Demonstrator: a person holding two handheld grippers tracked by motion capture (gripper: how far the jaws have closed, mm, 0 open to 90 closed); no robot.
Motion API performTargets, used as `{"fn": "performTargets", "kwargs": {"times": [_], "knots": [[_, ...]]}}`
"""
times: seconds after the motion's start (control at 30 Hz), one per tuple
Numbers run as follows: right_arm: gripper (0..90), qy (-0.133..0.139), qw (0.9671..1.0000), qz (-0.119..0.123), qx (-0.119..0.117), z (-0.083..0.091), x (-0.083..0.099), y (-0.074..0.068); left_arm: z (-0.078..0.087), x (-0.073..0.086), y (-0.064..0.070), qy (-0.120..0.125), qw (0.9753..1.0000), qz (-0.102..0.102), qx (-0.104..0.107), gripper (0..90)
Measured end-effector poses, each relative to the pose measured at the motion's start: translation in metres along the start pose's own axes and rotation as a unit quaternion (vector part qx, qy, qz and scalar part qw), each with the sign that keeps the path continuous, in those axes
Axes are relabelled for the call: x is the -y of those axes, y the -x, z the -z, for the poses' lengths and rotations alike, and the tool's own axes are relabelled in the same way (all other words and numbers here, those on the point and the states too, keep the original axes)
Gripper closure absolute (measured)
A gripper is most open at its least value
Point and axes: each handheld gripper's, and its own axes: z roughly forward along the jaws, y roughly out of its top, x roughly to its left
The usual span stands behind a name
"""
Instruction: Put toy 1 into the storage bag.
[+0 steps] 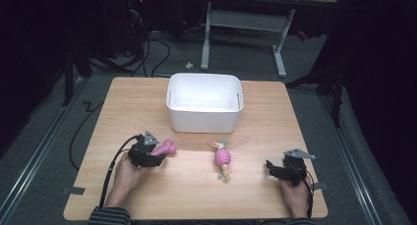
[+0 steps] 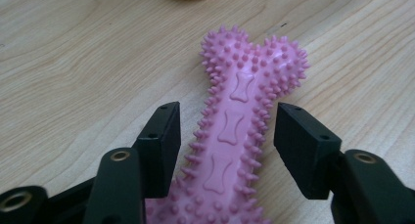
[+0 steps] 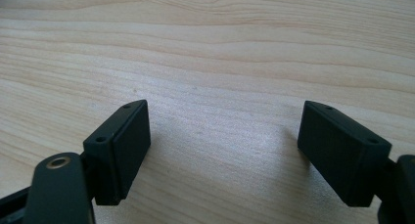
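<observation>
The left gripper has its jaws spread to either side of a pink spiked bone-shaped chew toy, which lies flat on the wooden table; small gaps show between the pads and the spikes, so nothing is pinched. The right gripper rests near the table's right front corner, jaws wide apart over bare wood. Between the two grippers lies a pink ribbed toy with pale ends. Behind it, at the table's middle, stands a white plastic bin, its visible interior holding nothing.
</observation>
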Motion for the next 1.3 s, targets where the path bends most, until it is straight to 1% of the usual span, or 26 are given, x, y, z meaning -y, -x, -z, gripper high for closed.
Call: {"fn": "performTargets", "kwargs": {"times": [0.17, 0.27, 0.4, 0.43, 0.47, 0.5, 0.53, 0.57, 0.7, 0.87, 1.0, 1.1, 1.17, 1.27, 1.3], "knots": [[19.9, 0.000, 1.0000, 0.000, 0.000, 0.000, 0.000, 0.000, -0.002, 0.000, 0.000, -0.006, 1.0000, -0.004, 0.002, 48.8], [19.9, 0.000, 1.0000, 0.000, 0.000, 0.000, 0.000, 0.000, -0.002, 0.000, -0.001, -0.007, 1.0000, -0.003, 0.004, 49.6], [19.9, 0.000, 1.0000, 0.000, 0.000, 0.000, 0.000, 0.000, -0.003, -0.001, -0.002, -0.013, 0.9999, -0.008, 0.005, 51.5], [19.9, 0.000, 1.0000, 0.000, 0.000, 0.000, 0.000, 0.000, -0.003, -0.001, -0.003, -0.013, 0.9999, -0.005, 0.010, 51.9], [19.9, 0.000, 1.0000, 0.000, 0.000, 0.000, 0.000, 0.000, -0.003, -0.001, -0.003, -0.013, 0.9999, -0.005, 0.010, 52.4], [19.9, 0.000, 1.0000, 0.000, 0.000, 0.000, 0.000, 0.000, -0.003, -0.001, -0.003, -0.014, 0.9998, -0.008, 0.011, 53.2], [19.9, 0.000, 1.0000, 0.000, 0.000, 0.000, 0.000, 0.000, -0.003, -0.001, -0.003, -0.014, 0.9998, -0.008, 0.011, 53.9], [19.9, 0.000, 1.0000, 0.000, 0.000, 0.000, 0.000, 0.000, -0.002, -0.001, -0.002, -0.014, 0.9998, -0.013, 0.009, 54.8], [19.9, 0.000, 1.0000, 0.000, 0.000, 0.000, 0.000, 0.000, -0.002, -0.001, -0.002, -0.014, 0.9998, -0.014, 0.005, 57.9], [19.9, 0.000, 1.0000, 0.000, 0.000, 0.000, 0.000, 0.000, 0.000, -0.001, -0.005, -0.014, 0.9998, -0.011, 0.007, 59.0], [19.9, 0.000, 1.0000, 0.000, 0.000, 0.000, 0.000, 0.000, 0.004, -0.001, -0.008, 0.000, 0.9998, 0.003, 0.018, 59.3], [19.9, 0.000, 1.0000, 0.000, 0.000, 0.000, 0.000, 0.000, 0.007, -0.001, -0.008, 0.003, 0.9998, 0.006, 0.019, 59.4], [19.9, 0.000, 1.0000, 0.000, 0.000, 0.000, 0.000, 0.000, 0.012, -0.002, -0.008, 0.008, 0.9997, 0.008, 0.022, 59.5], [19.9, 0.000, 1.0000, 0.000, 0.000, 0.000, 0.000, 0.000, 0.015, -0.002, -0.008, 0.011, 0.9996, 0.011, 0.025, 59.5], [19.9, 0.000, 1.0000, 0.000, 0.000, 0.000, 0.000, 0.000, 0.020, -0.002, -0.009, 0.016, 0.9994, 0.014, 0.027, 59.5]]}}
